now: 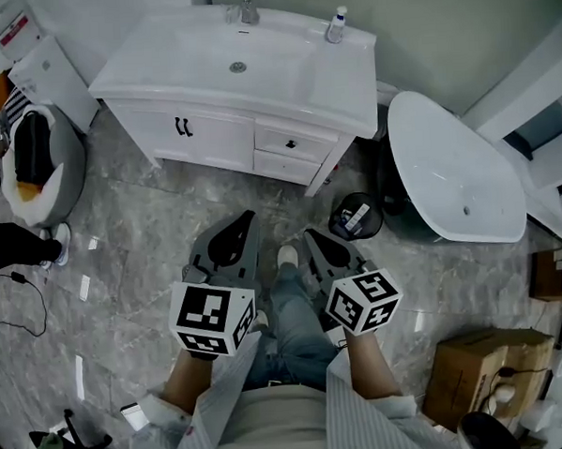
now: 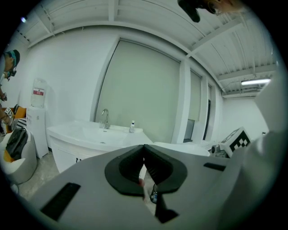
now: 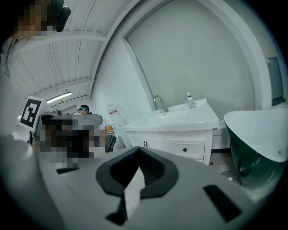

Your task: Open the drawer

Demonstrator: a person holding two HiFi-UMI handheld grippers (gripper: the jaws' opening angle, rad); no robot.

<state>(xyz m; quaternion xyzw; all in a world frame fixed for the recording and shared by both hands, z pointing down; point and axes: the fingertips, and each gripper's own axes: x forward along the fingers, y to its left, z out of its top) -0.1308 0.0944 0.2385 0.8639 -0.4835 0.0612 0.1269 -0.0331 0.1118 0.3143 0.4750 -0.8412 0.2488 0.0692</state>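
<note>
I read both tools as closed with nothing between the jaws: left tool (image 1: 246,219) and right tool (image 1: 312,236), side by side over the floor (image 1: 141,236). Drawer (image 1: 291,144) sits shut in the far white vanity (image 1: 143,109), right of its cabinet doors (image 1: 201,137), well apart from both tools.

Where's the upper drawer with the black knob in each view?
Head view: top centre, upper drawer at the right of the white vanity.
Left gripper view: not visible; the left gripper covers that part of the vanity.
Right gripper view: right of centre, just above the right gripper.
Shared landmark: the faucet.
</note>
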